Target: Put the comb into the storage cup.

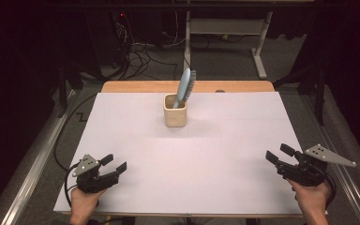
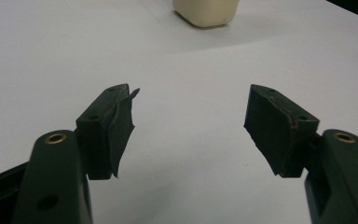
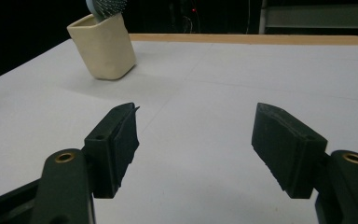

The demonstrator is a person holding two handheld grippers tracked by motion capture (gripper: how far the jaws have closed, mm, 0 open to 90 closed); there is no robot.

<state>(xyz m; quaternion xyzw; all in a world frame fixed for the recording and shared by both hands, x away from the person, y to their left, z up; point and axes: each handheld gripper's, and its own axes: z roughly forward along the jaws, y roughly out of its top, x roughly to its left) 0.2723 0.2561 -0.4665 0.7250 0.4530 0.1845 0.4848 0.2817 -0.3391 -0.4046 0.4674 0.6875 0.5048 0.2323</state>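
A blue brush (image 1: 185, 86) stands tilted in a cream cup (image 1: 175, 110) at the far middle of the bench (image 1: 136, 140), well apart from both hands. The left gripper (image 1: 115, 164) and right gripper (image 1: 277, 153) rest near the front edge, jaws spread and empty. I judge the sound approach is to pinch the handle high and lift along its lean, steadying the cup.

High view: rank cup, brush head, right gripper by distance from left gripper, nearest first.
From the left gripper:
1. Cup, centre of the table, farther back.
2. Brush head, sticking up out of the cup.
3. Right gripper, near edge, opposite side.
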